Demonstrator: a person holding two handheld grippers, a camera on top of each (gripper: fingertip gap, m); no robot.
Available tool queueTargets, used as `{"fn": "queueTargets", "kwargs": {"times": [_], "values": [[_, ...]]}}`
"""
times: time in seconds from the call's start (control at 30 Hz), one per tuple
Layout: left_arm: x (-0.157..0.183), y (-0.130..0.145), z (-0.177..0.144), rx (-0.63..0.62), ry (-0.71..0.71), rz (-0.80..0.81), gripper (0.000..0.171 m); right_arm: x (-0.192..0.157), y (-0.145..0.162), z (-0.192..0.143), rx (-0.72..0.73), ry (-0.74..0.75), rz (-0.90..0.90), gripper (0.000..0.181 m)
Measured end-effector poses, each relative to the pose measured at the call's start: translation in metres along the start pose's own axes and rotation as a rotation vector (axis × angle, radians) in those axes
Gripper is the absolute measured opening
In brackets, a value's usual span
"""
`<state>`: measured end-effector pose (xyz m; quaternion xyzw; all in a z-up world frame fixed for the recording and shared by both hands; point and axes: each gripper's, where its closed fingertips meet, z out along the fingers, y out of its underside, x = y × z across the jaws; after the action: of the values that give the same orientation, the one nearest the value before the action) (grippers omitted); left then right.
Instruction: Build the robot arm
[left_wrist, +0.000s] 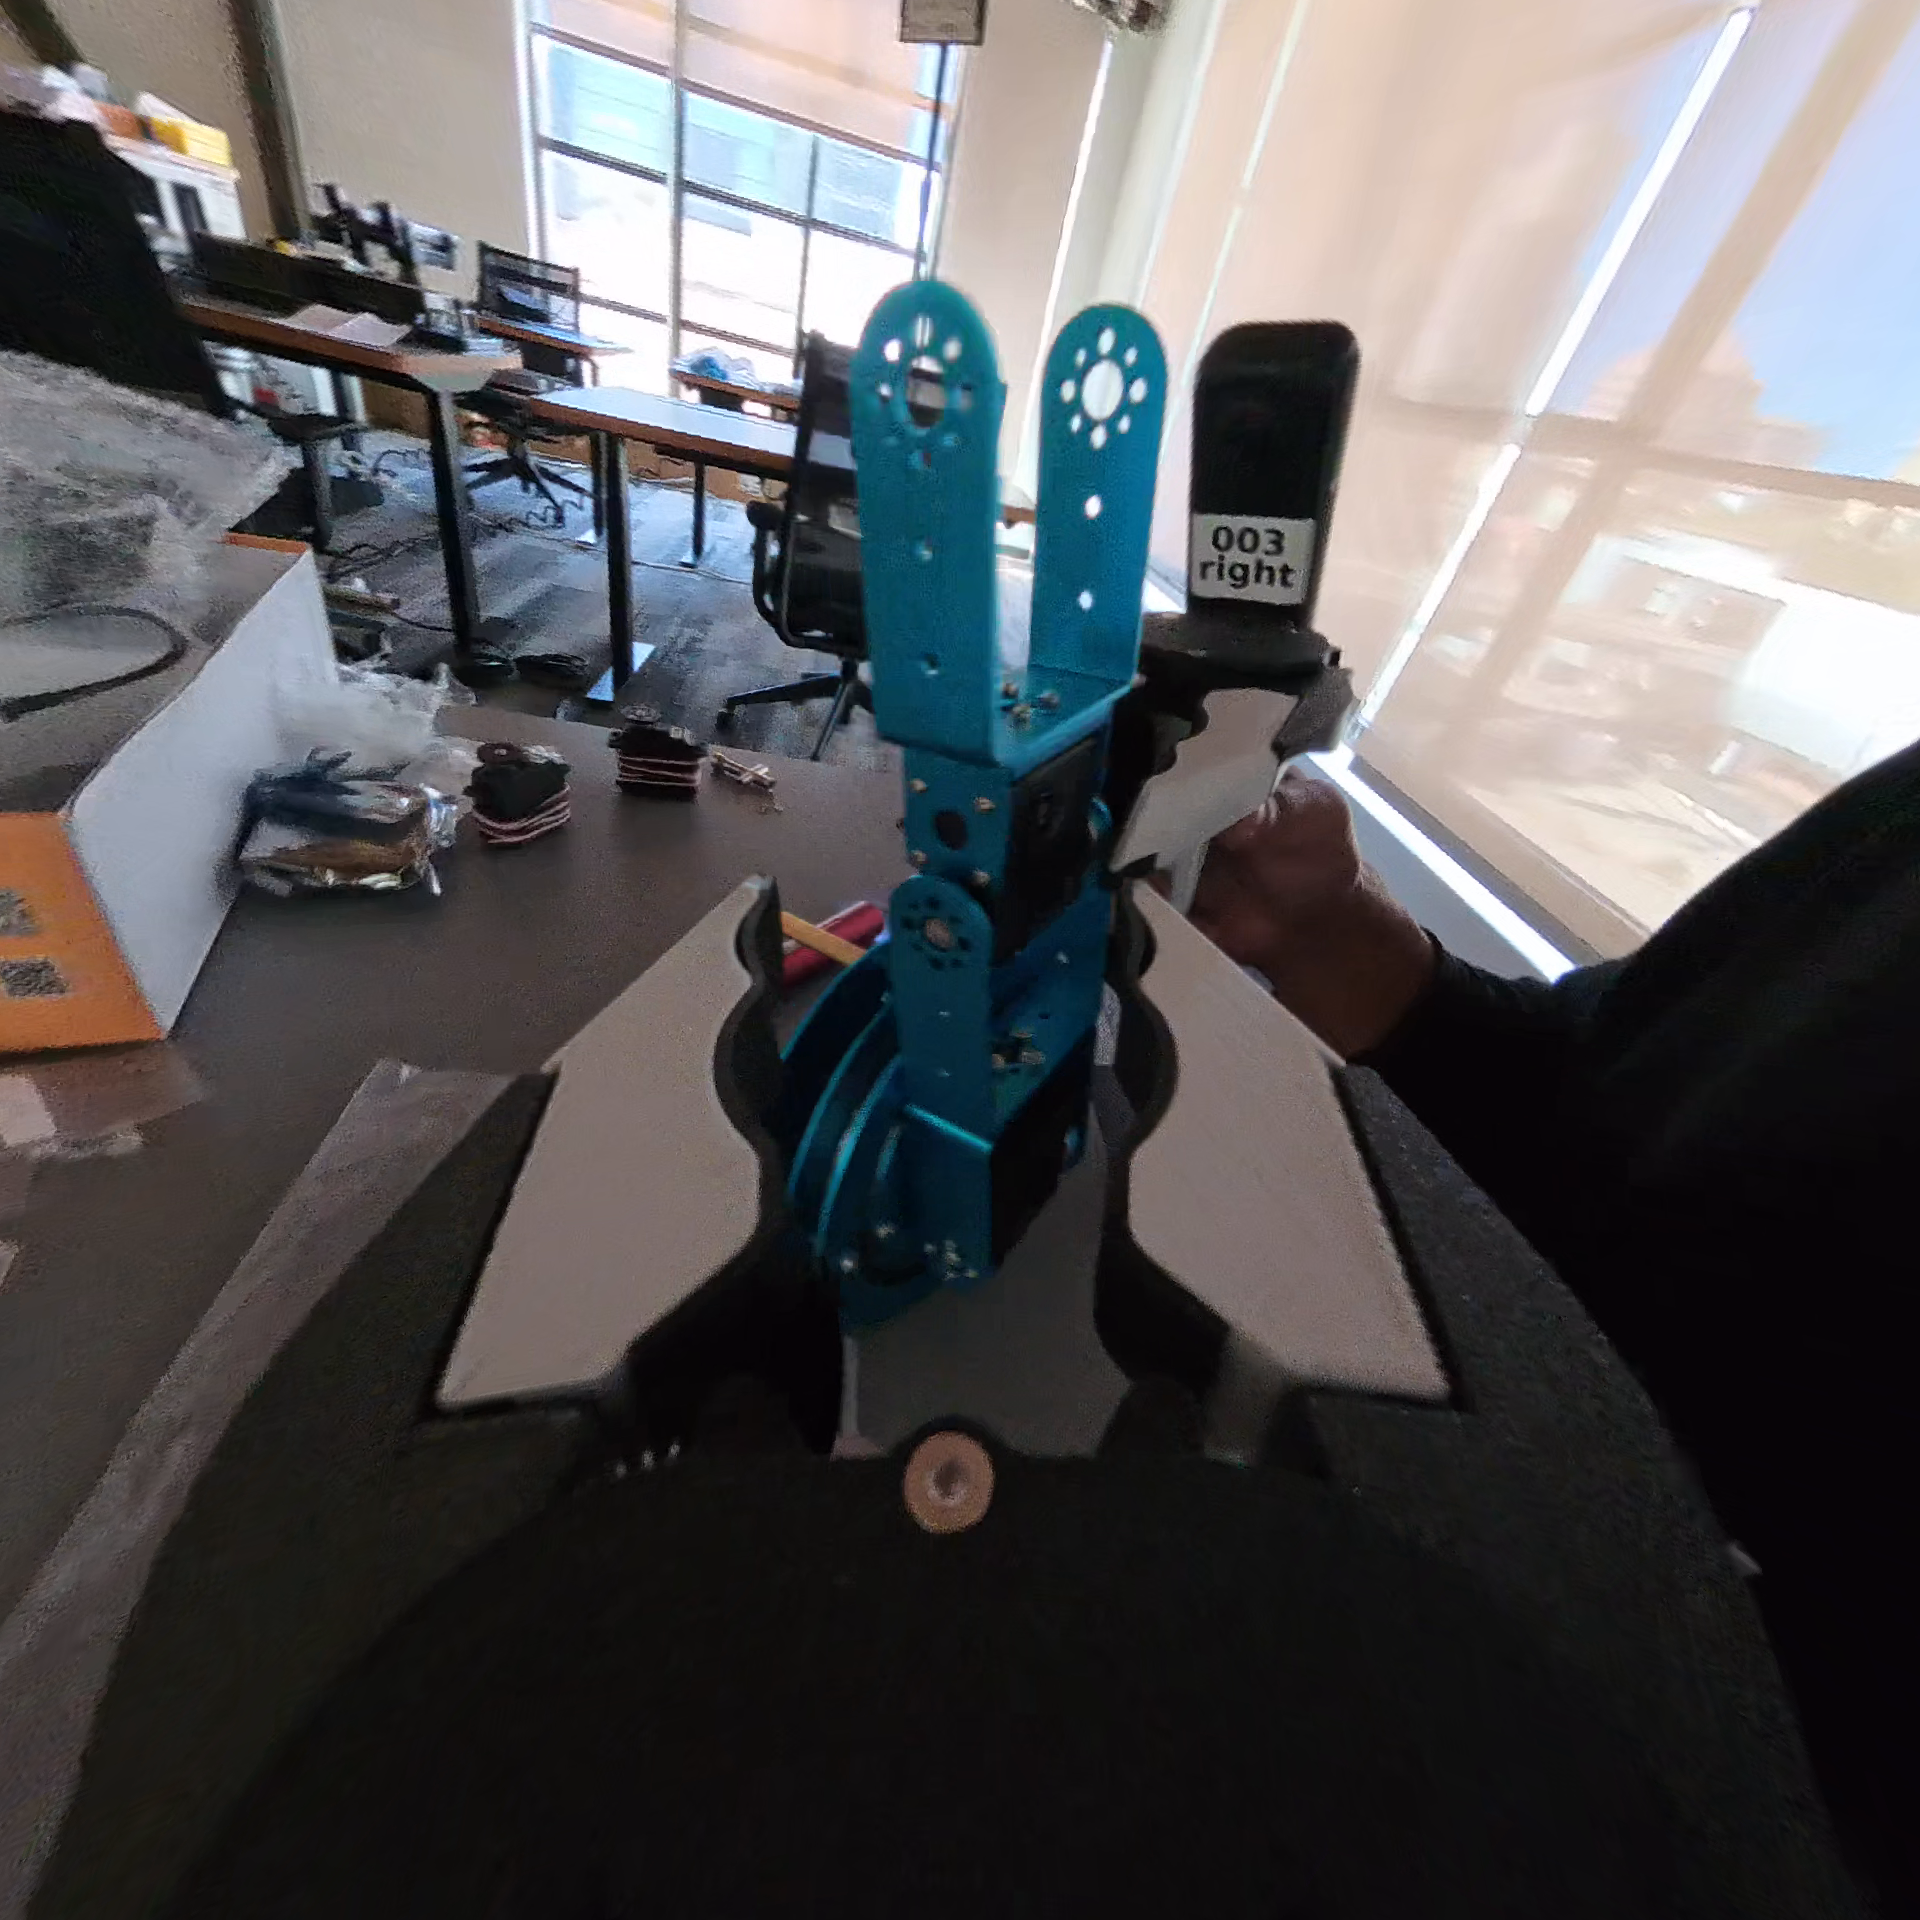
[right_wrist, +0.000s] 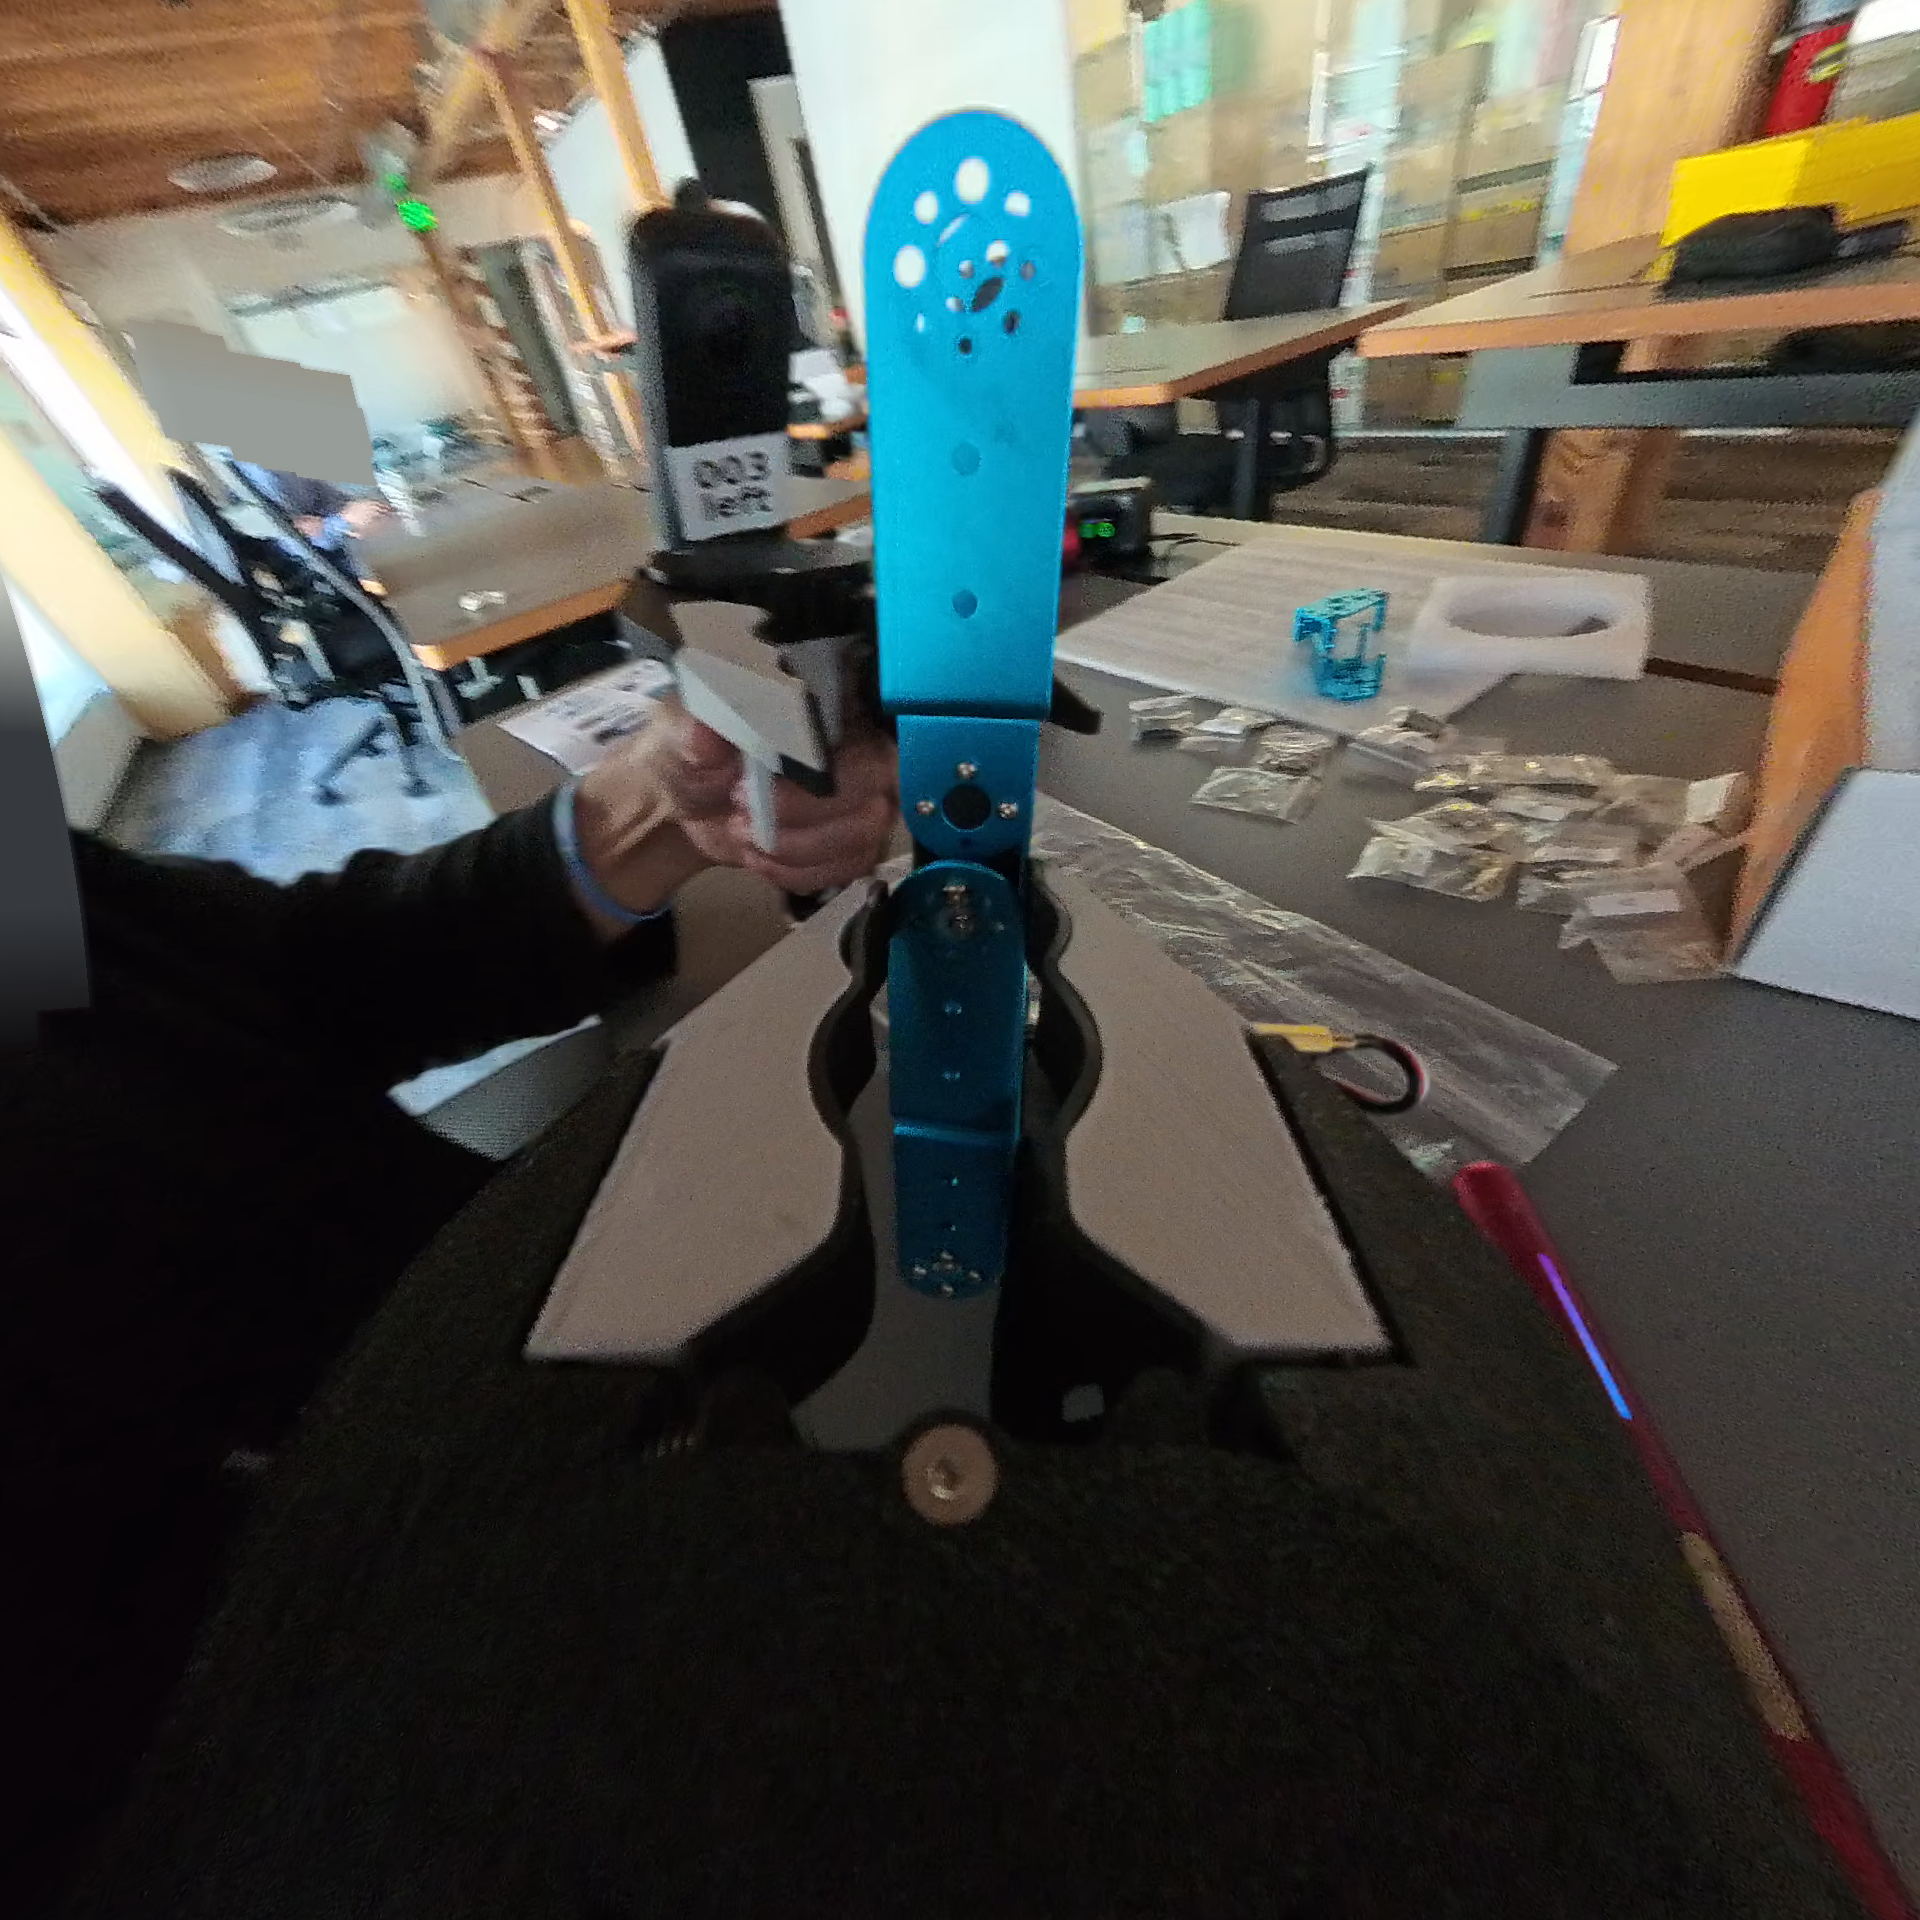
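- A blue anodised metal robot-arm assembly of perforated brackets and black servo blocks (left_wrist: 977, 935) stood upright above the dark grey table (left_wrist: 364, 987), its long axis vertical and its free end pointing up.
- In the left wrist view its top was one U-shaped bracket with two round-ended plates (left_wrist: 1008, 540) side by side; in the right wrist view the same bracket showed edge-on as a single plate (right_wrist: 971, 416).
- The left gripper (left_wrist: 945, 914) had its two silver-faced black fingers (left_wrist: 644, 1143) closed against the lower part of the assembly from both sides, clamped on it.
- The right gripper (right_wrist: 956, 904) likewise pinched the lower brackets between its two fingers (right_wrist: 1184, 1143), gripping it.
- Each view showed the other gripper farther off, beside the assembly's middle, held by a hand (left_wrist: 1288, 883) in a dark sleeve; in the right wrist view the hand (right_wrist: 727, 810) wore a pale wristband.
- Two black servo motors with wound leads (left_wrist: 587, 779) lay on the table, beside one silvery foil bag (left_wrist: 343, 842).
- One white box with an orange face (left_wrist: 156, 810) stood at the left.
- One red cylindrical tool (right_wrist: 1621, 1455) lay at the right, near one small looped cable with a yellow connector (right_wrist: 1351, 1060).
- One smaller blue bracket piece (right_wrist: 1340, 644) stood on a pale sheet, next to one white foam block (right_wrist: 1538, 623).
- Many small clear bags of hardware (right_wrist: 1475, 810) were spread nearby, too many and too blurred to count.
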<state>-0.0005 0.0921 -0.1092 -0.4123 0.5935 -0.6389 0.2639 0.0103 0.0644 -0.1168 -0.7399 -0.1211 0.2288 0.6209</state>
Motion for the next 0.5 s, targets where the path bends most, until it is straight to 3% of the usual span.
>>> {"fn": "queueTargets", "kwargs": {"times": [0.13, 0.23, 0.4, 0.5], "values": [[0.015, 0.012, 0.028, -0.091, 0.174, 0.042, 0.053, 0.002, 0.001, -0.011, 0.021, -0.104, 0.032, 0.025], [0.017, 0.022, 0.044, -0.157, 0.218, 0.094, 0.03, 0.003, 0.001, -0.014, 0.021, -0.134, 0.031, 0.025], [0.019, 0.018, 0.045, -0.182, 0.212, 0.089, 0.025, 0.003, -0.004, -0.015, -0.004, -0.198, 0.014, 0.024], [0.021, -0.005, 0.031, -0.161, 0.194, 0.096, 0.021, -0.005, -0.028, -0.005, -0.018, -0.289, -0.021, 0.024]]}}
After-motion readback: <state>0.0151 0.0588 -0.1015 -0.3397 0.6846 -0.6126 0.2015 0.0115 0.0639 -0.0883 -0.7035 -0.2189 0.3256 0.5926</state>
